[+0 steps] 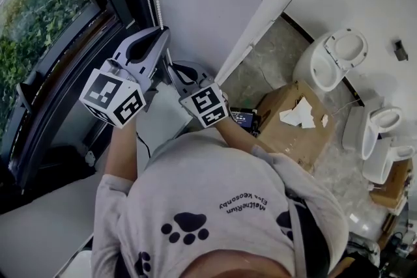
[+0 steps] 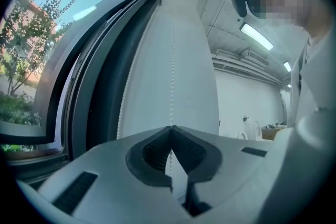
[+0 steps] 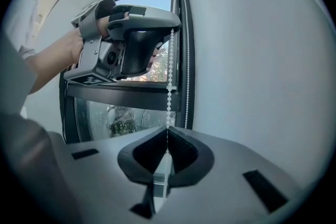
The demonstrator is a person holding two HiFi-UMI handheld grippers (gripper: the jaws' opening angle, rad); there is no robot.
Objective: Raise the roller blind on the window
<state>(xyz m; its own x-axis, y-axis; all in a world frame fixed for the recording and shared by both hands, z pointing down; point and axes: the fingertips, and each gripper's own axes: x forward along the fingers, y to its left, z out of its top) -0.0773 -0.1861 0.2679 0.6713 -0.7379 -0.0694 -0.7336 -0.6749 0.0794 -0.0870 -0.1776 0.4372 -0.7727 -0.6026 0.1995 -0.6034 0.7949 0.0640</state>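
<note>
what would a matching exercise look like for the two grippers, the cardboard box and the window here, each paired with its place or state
Things:
1. left gripper
2. right gripper
3. cardboard box
4. window

Places or states:
A. on the floor, white scraps on top
B. jaws shut on the bead chain, the lower grip
C. greenery behind the glass
D. jaws shut on the bead chain, the upper grip

Pairs: 1-D, 2-B, 3-A, 4-C
</note>
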